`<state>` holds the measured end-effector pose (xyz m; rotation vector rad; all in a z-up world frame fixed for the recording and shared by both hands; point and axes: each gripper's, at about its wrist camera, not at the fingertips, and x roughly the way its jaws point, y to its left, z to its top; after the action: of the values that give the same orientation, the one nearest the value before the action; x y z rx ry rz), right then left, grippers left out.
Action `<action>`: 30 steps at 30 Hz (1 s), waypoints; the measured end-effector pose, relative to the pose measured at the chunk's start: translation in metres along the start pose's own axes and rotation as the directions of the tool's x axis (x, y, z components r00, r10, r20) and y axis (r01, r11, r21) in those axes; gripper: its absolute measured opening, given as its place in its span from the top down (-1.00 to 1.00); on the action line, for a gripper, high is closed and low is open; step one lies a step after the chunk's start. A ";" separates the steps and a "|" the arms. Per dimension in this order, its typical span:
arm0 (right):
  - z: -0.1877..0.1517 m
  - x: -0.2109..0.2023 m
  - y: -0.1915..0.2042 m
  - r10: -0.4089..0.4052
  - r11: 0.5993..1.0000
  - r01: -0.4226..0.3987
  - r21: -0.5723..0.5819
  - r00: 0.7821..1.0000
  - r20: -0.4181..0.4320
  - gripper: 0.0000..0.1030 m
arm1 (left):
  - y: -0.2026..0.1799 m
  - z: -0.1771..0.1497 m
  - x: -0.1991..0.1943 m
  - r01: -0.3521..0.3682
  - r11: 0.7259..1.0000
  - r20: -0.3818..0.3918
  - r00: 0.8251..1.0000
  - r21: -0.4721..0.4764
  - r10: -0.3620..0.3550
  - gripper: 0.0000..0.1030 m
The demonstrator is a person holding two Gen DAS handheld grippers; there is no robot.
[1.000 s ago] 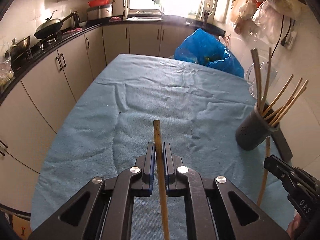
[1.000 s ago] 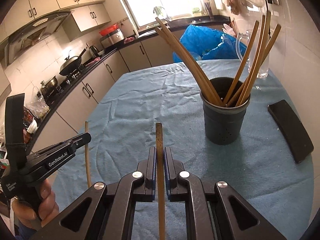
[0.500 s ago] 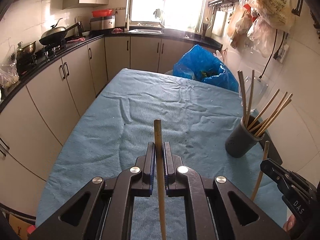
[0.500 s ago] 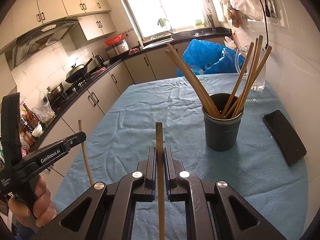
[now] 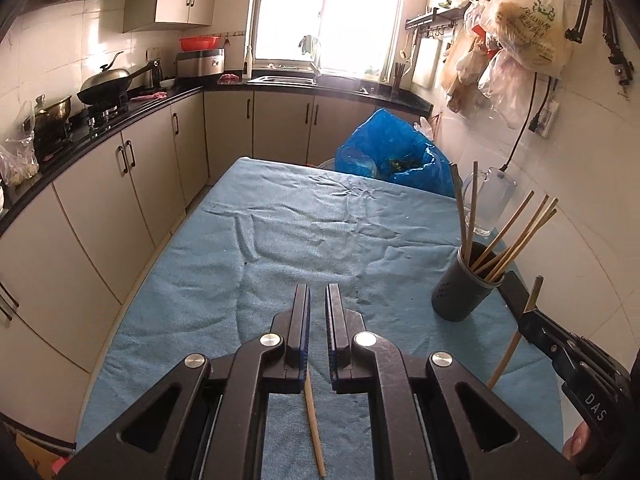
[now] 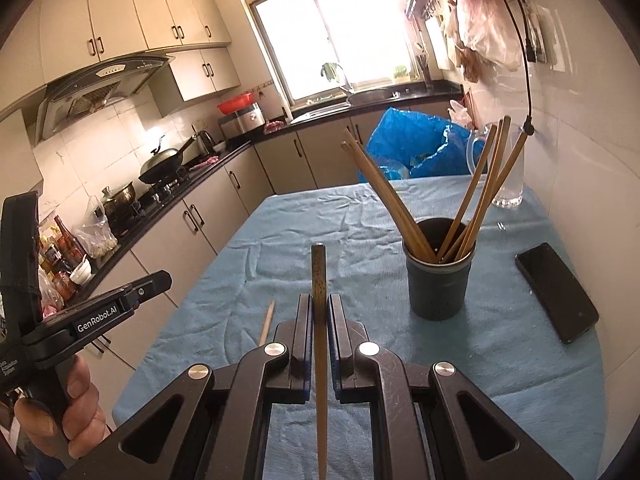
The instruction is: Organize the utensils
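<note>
Two chopsticks are out of the holder, one at each tool. Farthest left, the left tongs stand slightly spread and grip nothing; a pale loose chopstick shows under them, behind the tips, apparently lying on the blue cloth, though I cannot tell whether it rests flat. To their right, the right tongs are pinching a darker held chopstick that pokes up past the tips and runs back between the arms. Ahead of these tongs and a little to the right stands the dark grey chopstick holder, with several sticks fanned out in it. Farther right lies a black phone, well apart from the tips. The step in hand looks like carrying the held stick to the holder. The next move likely calls for raising it above the rim, aiming into the gap between the leaning sticks and letting go only when the lower end is inside; the loose one would then need picking up.
</note>
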<state>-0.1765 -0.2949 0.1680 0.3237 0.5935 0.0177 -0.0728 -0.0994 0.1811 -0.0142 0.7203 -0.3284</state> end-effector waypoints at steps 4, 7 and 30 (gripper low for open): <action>0.001 -0.002 0.002 0.001 1.000 -0.001 -0.005 1.000 0.006 0.84 | 0.010 0.001 0.023 0.014 1.000 -0.087 0.996 -0.024 -0.016 0.86; 0.001 -0.001 0.002 0.005 1.000 -0.005 0.002 1.000 0.002 0.84 | 0.015 -0.001 0.057 0.003 1.000 -0.182 0.983 -0.026 -0.008 0.75; 0.010 0.018 -0.019 0.016 1.000 -0.015 0.021 1.000 -0.019 0.84 | 0.014 -0.012 0.224 -0.152 0.988 -0.439 0.886 0.029 0.149 0.87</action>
<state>-0.1570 -0.3136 0.1601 0.3485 0.6103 0.0296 0.0809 -0.1524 0.0255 0.1141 1.1679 -0.1792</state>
